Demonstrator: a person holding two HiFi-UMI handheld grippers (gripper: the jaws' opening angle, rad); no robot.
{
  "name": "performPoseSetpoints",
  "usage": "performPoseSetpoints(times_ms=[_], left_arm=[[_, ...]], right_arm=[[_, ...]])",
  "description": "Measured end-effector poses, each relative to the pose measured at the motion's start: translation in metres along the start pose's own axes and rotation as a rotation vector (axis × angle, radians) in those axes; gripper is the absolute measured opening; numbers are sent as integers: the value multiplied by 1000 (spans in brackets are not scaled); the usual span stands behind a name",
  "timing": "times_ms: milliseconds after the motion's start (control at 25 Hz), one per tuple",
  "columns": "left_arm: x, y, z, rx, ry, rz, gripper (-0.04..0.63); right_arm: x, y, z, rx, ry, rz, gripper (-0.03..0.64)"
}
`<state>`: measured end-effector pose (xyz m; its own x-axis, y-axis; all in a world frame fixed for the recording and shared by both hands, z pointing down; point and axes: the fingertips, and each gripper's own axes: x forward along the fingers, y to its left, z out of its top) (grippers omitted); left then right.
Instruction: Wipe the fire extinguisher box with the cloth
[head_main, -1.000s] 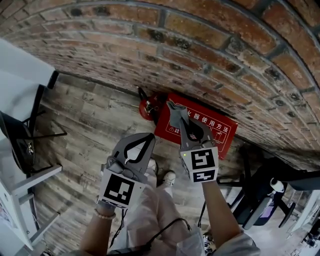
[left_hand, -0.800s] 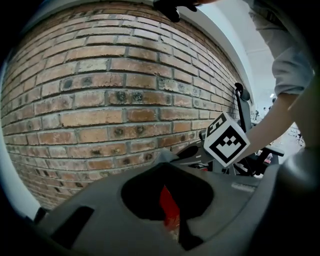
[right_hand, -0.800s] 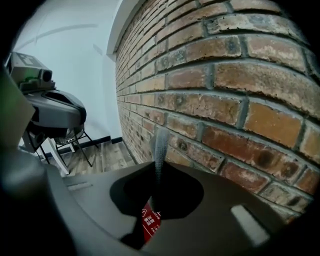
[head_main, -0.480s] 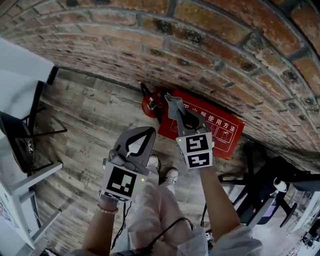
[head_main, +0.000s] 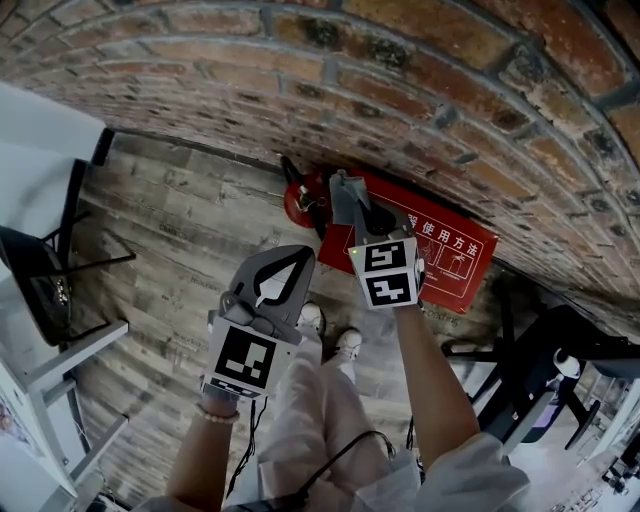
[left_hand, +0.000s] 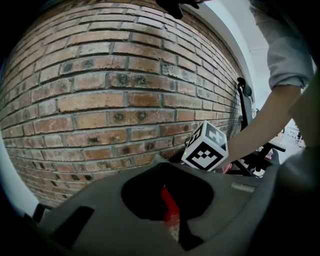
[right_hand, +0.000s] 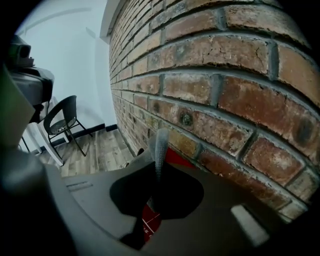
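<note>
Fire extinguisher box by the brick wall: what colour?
The fire extinguisher box is red with white print; best in head view.

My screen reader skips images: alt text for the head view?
The right gripper, shut on a grey cloth, is over a red fire extinguisher box by a brick wall; the left gripper, shut and empty, hangs nearby.

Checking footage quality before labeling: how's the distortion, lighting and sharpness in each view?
Head view: brick wall courses bow into fisheye arcs, light even. Left gripper view: wall bulges, corners vignetted black. Right gripper view: cloth between the jaws looks soft.
</note>
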<state>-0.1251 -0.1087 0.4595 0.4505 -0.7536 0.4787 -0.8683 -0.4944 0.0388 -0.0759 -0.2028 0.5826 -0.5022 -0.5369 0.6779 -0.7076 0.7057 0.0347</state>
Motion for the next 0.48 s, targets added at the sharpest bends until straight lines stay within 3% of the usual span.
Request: performPoseSetpoints(times_ms=[480], left_arm=[[6,-4,-4,2,3,-11,-3]], right_arm=[[9,-3,-13,-30,41,-2,18]])
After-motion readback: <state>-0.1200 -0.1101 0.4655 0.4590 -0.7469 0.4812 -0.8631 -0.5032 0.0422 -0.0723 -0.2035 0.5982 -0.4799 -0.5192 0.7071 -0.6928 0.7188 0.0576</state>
